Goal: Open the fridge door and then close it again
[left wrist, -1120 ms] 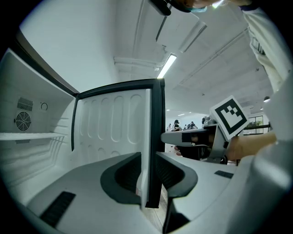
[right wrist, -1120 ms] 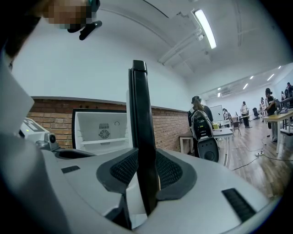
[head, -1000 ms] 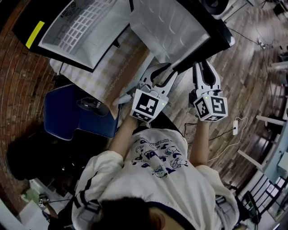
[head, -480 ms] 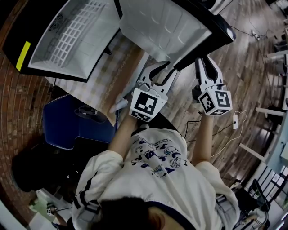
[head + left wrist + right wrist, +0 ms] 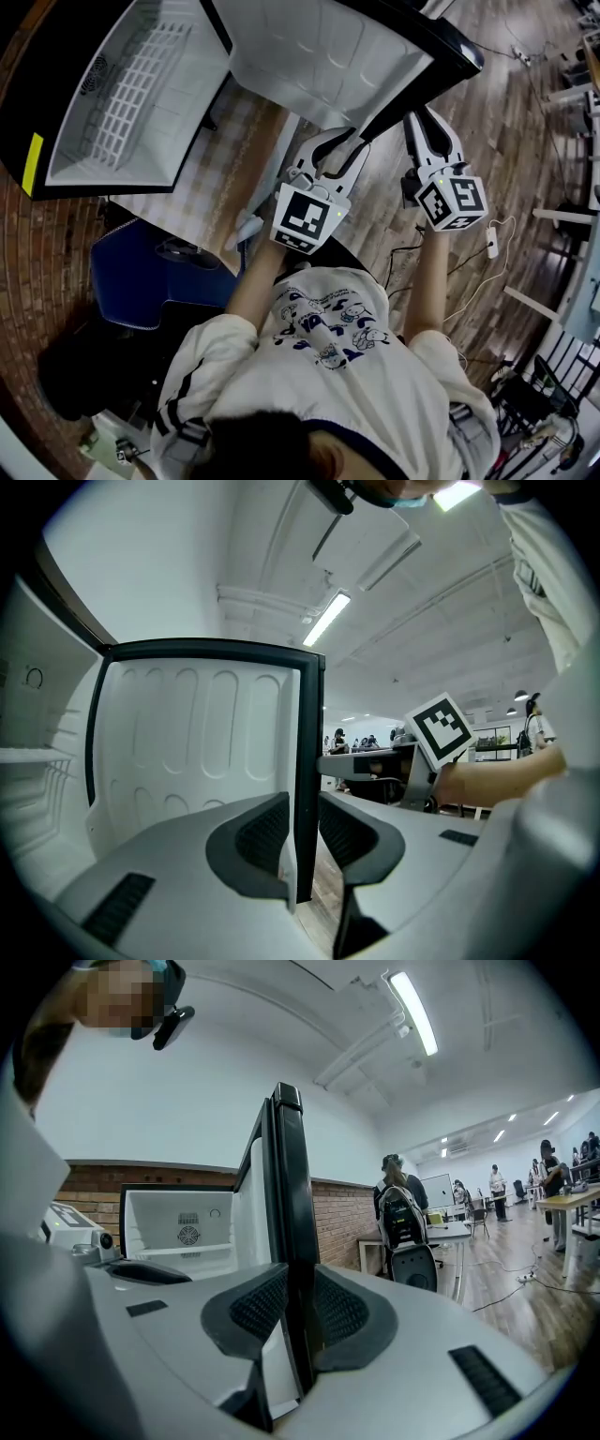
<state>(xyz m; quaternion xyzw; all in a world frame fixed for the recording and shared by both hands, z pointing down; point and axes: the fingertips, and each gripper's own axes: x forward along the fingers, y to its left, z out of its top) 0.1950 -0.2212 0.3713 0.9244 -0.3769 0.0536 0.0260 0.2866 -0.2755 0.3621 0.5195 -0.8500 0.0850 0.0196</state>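
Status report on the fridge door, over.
Grippers: left gripper and right gripper both shut on fridge door edge. Door wide open. Nothing seen blocking its swing to the fridge.

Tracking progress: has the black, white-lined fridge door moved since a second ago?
Yes: the fridge door swung wider, away from the black fridge cabinet.
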